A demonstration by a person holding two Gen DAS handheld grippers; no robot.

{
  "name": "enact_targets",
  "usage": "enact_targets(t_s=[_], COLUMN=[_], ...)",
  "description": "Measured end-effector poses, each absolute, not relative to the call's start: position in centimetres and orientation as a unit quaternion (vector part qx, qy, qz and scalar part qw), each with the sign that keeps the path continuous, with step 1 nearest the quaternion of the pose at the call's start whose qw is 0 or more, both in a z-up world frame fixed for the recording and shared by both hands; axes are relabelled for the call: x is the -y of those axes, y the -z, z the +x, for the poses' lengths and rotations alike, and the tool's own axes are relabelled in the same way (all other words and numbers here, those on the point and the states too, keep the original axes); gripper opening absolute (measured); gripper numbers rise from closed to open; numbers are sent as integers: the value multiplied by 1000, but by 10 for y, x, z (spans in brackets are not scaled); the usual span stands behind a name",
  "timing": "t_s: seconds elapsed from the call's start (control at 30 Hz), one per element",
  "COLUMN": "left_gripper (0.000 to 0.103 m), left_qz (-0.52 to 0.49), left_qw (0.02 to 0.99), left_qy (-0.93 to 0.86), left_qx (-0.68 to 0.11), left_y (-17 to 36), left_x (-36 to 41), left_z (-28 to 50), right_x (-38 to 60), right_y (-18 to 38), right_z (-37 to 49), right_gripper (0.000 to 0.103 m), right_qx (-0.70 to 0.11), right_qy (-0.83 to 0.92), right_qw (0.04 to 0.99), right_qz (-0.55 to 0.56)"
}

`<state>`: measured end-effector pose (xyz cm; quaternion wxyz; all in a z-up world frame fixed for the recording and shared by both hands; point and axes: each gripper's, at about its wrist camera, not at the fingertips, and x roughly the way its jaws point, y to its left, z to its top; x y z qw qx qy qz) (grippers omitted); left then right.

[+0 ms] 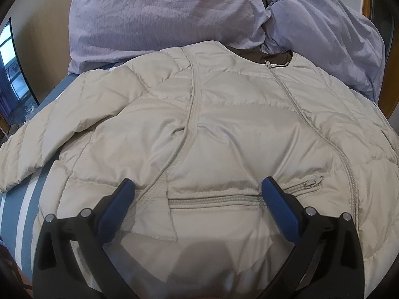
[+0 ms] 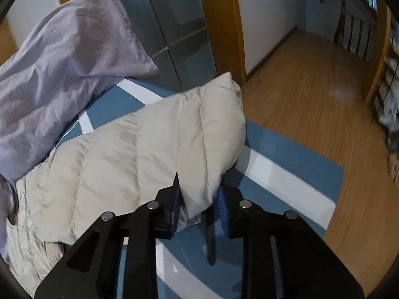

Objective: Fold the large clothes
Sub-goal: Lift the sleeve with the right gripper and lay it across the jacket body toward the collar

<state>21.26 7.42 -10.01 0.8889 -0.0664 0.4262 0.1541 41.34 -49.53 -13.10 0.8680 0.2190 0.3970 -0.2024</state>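
Jacket [image 1: 224, 129] sleeve [image 2: 199, 129] pinched in right gripper [image 2: 199, 199]; left gripper [image 1: 197, 191] spread wide above the hem

Lilac duvet [image 1: 154, 17] (crumpled), wooden floor [image 2: 306, 94].

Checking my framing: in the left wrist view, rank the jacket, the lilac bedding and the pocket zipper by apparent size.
1. Jacket, fills most of the frame.
2. Lilac bedding, partly cropped and farther off, so unsure.
3. Pocket zipper, by far the smallest.

Home bedroom: bed [image 2: 274, 174], lilac pillows [image 1: 162, 17], wood floor [image 2: 311, 94].
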Motion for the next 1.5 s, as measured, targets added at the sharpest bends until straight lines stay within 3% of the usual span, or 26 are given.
enact_targets(t_s=[0.3, 0.6, 1.0, 1.5], left_gripper=[101, 101, 101, 101], left_qz=[-75, -84, -94, -97], left_qw=[890, 890, 891, 892], left_qy=[-150, -146, -141, -139], left_qx=[-424, -423, -421, -420], left_y=[101, 102, 102, 102], left_x=[-76, -78, -80, -80], left_z=[212, 211, 211, 211], right_x=[428, 282, 115, 46], right_y=[71, 43, 69, 94], right_z=[433, 460, 458, 453], right_gripper=[22, 19, 19, 19], right_qx=[-346, -334, -385, -438], right_qy=[123, -33, -207, -272], right_qw=[916, 939, 899, 856], right_qz=[159, 73, 23, 31])
